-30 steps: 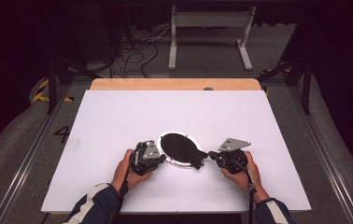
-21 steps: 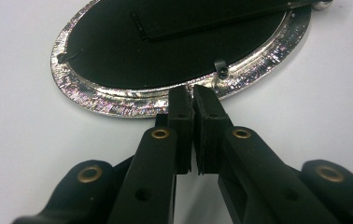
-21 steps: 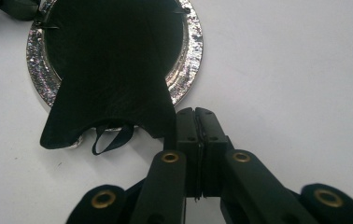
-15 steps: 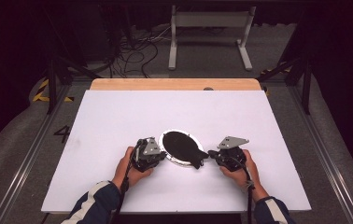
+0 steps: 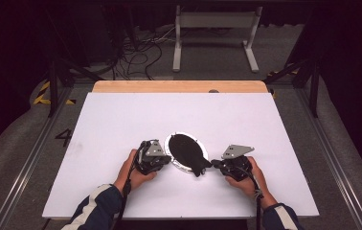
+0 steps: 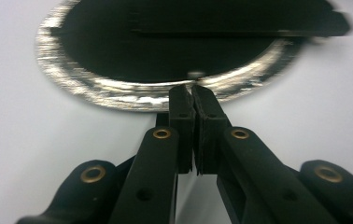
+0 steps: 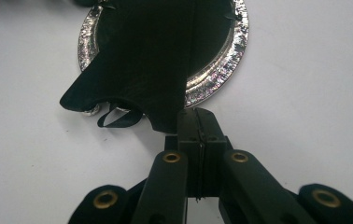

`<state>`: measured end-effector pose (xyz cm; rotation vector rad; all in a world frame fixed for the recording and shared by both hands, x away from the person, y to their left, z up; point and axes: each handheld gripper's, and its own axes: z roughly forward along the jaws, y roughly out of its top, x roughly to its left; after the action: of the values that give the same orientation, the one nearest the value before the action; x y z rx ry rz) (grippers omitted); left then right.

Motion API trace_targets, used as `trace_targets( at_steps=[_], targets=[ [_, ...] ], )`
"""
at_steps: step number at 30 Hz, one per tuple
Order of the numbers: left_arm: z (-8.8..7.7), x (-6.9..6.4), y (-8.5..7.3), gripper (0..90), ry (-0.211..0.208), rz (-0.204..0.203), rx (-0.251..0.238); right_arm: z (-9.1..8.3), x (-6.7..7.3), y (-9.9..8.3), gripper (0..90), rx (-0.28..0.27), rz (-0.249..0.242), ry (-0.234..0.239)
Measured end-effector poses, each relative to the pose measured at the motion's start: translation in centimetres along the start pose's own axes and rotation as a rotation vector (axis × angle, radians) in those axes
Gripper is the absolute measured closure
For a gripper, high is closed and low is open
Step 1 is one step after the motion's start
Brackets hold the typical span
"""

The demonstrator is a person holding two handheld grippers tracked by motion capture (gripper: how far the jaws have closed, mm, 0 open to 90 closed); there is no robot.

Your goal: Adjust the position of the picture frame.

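Black cloth (image 5: 188, 153) covers a silver plate (image 5: 175, 164); right gripper (image 7: 198, 116) pinches its edge, left gripper (image 6: 192, 91) clamps the plate's rim.

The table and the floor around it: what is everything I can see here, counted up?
Table: one, white top with a wooden strip at the far edge.
Plate: one, shiny silver, near the table's front middle.
Cloth: one, black, lying over the plate and hanging past its rim toward the right gripper.
Stand: one, pale grey, on the floor beyond the table.
Cables: a tangle, dark, on the floor behind the table.
Left gripper: one, black, pinching the plate's rim.
Right gripper: one, black, closed at the cloth's edge.
Hands: two, one on each gripper.
Sleeves: two, dark blue with white stripes.
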<state>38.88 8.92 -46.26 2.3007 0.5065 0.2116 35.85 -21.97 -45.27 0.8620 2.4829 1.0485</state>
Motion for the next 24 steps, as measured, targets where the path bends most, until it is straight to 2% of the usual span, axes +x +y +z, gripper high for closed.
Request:
trace_targets(
  at_steps=[3, 5, 8, 10, 12, 15, 21, 24],
  targets=[
    [0.1, -1.0, 0.4, 86.5, -0.024, 0.049, 0.020, 0.1, 0.2, 0.0, 90.0, 0.007, -0.006, -0.002],
    [0.3, -1.3, 0.4, 86.3, -0.016, 0.051, 0.017, 0.2, 0.2, -0.1, 90.0, 0.021, -0.005, -0.006],
    [0.3, -1.1, 0.3, 86.4, -0.021, 0.029, 0.003, 0.2, 0.1, -0.2, 90.0, 0.016, 0.008, 0.006],
    [0.3, -1.1, 0.4, 87.3, -0.012, 0.039, 0.004, 0.2, 0.2, -0.2, 90.0, 0.017, 0.006, 0.007],
    [0.6, -1.5, 0.6, 87.1, 0.034, 0.059, 0.007, 0.2, 0.2, -0.1, 90.0, 0.019, 0.006, 0.006],
    [0.9, -1.5, 0.9, 86.7, 0.069, 0.070, 0.001, 0.3, 0.6, 0.0, 90.0, 0.025, 0.001, -0.007],
    [1.4, -1.0, 1.2, 86.0, 0.092, 0.070, -0.007, 0.2, 1.0, 0.2, 90.0, 0.021, 0.000, -0.019],
    [1.5, -0.7, 1.5, 86.6, 0.085, 0.067, 0.002, 0.2, 1.2, 0.3, 90.0, 0.016, 0.000, -0.024]
  ],
)
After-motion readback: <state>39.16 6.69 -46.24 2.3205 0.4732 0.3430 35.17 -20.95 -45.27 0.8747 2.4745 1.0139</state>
